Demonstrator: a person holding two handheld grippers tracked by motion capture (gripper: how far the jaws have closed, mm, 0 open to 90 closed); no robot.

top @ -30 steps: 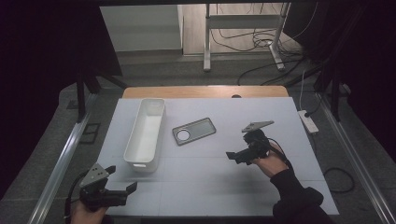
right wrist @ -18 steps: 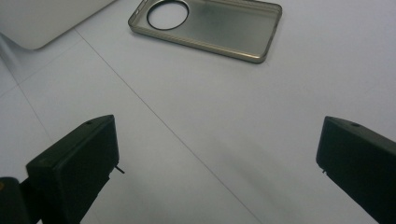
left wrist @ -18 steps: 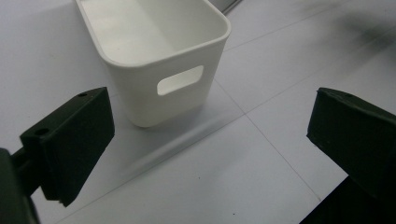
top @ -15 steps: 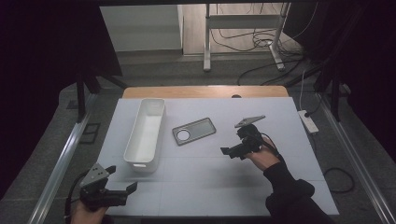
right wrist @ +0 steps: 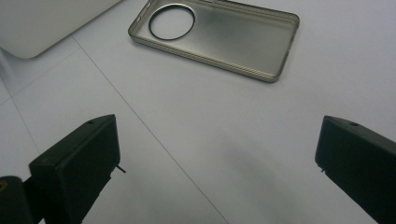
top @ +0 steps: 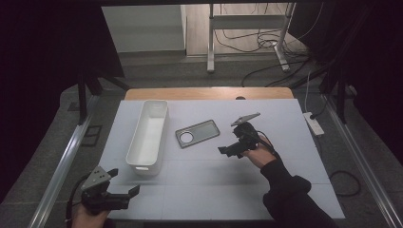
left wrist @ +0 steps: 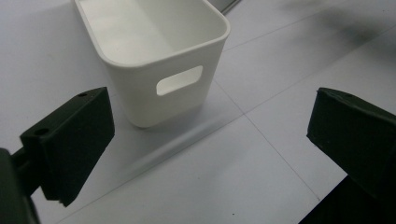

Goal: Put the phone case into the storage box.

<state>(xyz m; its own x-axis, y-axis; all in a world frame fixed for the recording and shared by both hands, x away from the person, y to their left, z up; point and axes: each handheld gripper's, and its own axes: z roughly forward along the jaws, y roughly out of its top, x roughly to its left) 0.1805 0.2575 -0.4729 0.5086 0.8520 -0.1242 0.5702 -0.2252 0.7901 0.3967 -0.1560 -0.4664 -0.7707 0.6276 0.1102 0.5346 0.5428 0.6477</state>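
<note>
Two claws, both wide open and empty: my right claw (top: pixel 231 151) hovers near the phone case (top: pixel 197 133) lying flat mid-desk, white bin (top: pixel 148 135) just beside it; my left claw (top: pixel 124 188) faces the bin's end.

We see two handheld grippers, both black. The left gripper (top: pixel 122 194) carries a grey three-cornered plate on top, and a dark cable trails from its rear. The right gripper (top: pixel 227 151) bears the same grey plate and a black cable looping behind it. Up close, each jaw is a blocky matt black wedge with small round holes near its upper edge. The person's right arm wears a dark long sleeve (top: pixel 290 194).
</note>
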